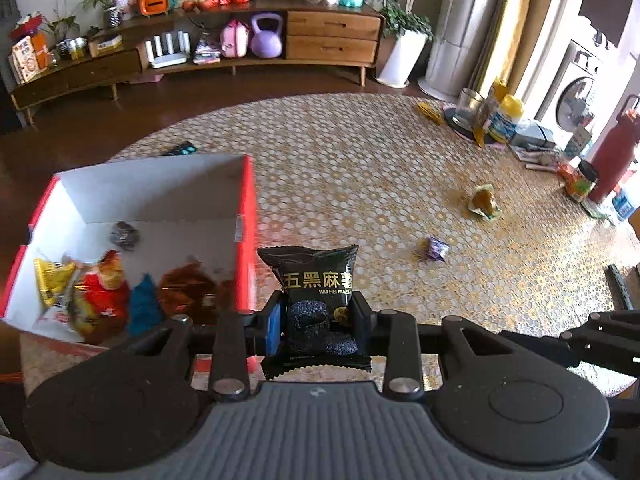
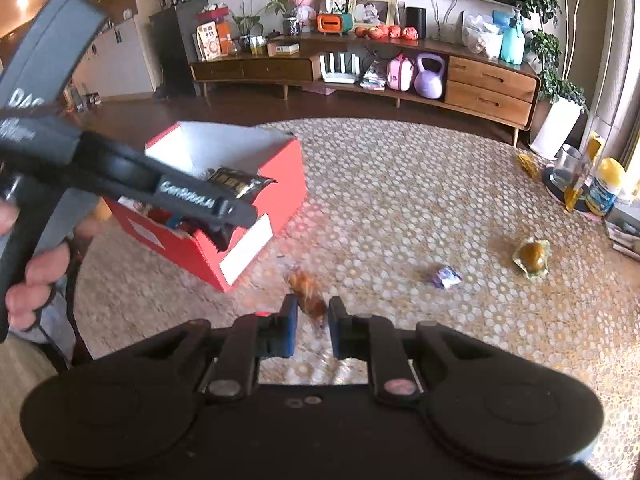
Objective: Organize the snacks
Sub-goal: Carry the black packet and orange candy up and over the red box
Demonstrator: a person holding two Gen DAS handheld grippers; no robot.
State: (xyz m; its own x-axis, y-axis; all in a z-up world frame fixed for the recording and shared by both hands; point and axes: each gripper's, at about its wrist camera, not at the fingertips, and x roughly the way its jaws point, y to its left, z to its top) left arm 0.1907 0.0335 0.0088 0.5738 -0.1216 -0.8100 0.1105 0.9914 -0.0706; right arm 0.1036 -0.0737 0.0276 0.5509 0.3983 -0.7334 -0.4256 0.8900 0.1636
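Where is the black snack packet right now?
The black snack packet is clamped in the left gripper, held just right of the red box; the right wrist view shows it above the box.

Across the top of my left view runs a long wooden sideboard (image 1: 332,36), with a purple kettlebell (image 1: 266,36) and a pink bag (image 1: 234,39) in its open shelf. I see a white plant pot (image 1: 402,58) to its right, and a red bottle (image 1: 612,156) at the right edge.
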